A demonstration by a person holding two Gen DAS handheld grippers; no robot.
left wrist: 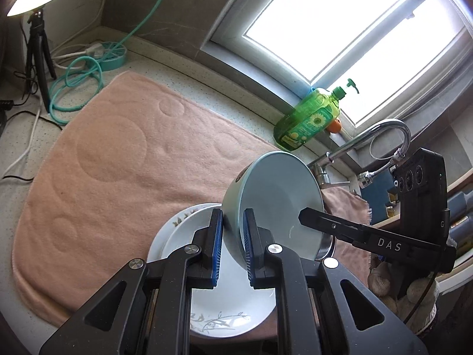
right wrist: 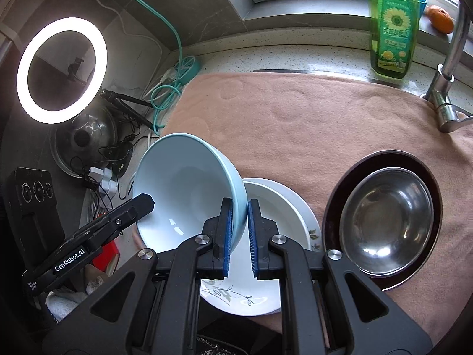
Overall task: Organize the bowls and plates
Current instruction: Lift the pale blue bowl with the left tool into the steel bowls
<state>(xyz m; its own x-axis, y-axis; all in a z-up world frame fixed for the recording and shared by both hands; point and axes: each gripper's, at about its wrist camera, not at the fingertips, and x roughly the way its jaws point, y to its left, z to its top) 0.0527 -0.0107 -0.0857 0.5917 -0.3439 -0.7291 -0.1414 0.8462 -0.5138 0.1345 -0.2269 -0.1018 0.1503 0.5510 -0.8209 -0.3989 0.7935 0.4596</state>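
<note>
Both the left gripper and the right gripper are clamped on opposite rims of the pale blue bowl, holding it tilted above the white floral plate. Right of that plate, a steel bowl sits in a dark plate on the pink mat.

A speckled stone bench runs under a bright window with a grey frame and sill, daylight pouring in. Grey tiled walls meet in the corner. A lit ring lamp stands on a black tripod there, amid cables and a coiled teal cord. A peach towel covers the bench; a chrome tap curves beside a green soap bottle and an orange fruit on the sill
</note>
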